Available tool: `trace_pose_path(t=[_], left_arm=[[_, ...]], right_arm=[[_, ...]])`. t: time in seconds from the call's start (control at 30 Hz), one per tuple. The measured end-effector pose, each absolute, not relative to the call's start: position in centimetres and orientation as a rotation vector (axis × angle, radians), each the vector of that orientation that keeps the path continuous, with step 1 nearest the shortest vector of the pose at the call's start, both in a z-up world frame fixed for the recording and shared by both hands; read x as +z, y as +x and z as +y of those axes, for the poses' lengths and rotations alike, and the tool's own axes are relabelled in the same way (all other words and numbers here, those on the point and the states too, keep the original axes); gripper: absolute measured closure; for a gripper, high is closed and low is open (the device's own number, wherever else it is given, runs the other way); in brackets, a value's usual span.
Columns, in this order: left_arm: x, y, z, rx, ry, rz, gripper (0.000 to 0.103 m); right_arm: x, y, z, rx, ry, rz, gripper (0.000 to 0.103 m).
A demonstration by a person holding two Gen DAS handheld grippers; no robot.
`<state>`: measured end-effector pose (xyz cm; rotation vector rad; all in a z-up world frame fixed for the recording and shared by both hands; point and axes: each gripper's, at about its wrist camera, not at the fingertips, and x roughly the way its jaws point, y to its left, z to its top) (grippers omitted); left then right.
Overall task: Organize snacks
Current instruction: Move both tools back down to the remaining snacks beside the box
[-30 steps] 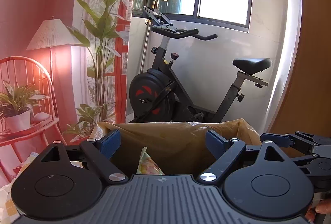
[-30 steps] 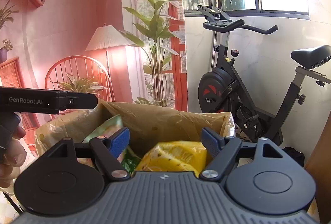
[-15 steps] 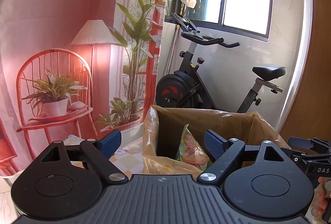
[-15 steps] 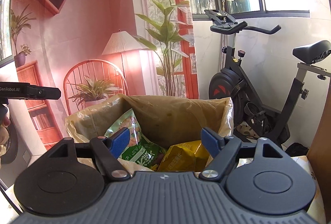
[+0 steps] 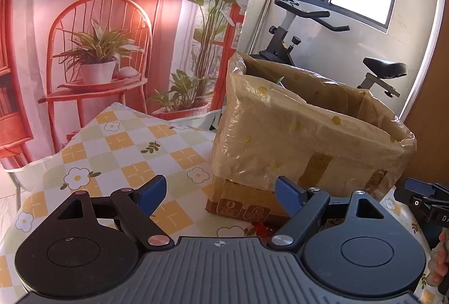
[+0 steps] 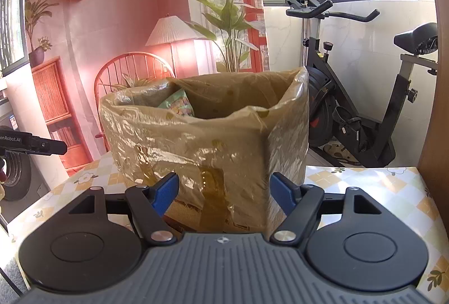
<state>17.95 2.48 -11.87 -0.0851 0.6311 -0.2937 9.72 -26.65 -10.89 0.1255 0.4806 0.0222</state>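
Observation:
A cardboard box lined with a brownish plastic bag point(image 5: 303, 135) stands on the checked tablecloth; it also shows in the right wrist view point(image 6: 213, 141). A green snack packet point(image 6: 178, 103) pokes up inside it at the back left. My left gripper point(image 5: 221, 196) is open and empty, low over the table in front of the box's left corner. My right gripper point(image 6: 224, 187) is open and empty, close to the box's front wall. The rest of the box's contents are hidden by its wall.
The table has a yellow-and-white flowered cloth point(image 5: 120, 147). An exercise bike point(image 6: 350, 113) stands behind the table on the right. A wooden panel point(image 6: 437, 107) borders the right edge. A red backdrop with a chair and plants point(image 5: 95, 57) hangs behind on the left.
Both grippers have drawn back and down from over the box's opening. The snacks inside have dropped out of sight behind the box wall, and the tabletop has come into view.

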Motion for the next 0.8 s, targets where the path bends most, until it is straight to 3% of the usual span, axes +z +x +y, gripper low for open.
trace_pose_path(t=[0.33,0.8], left_arm=[[-15.9,18.2,0.4,-0.282,-0.069,0.71,0.017],[-16.8,19.2,-1.8,-0.301,-0.02,0.736,0.017]], right_arm=[[-17.9,9.9,-28.2,0.011,0.152,0.635,0.032],[-22.4,10.8,-29.4,0.061,0.188,0.77,0.032]])
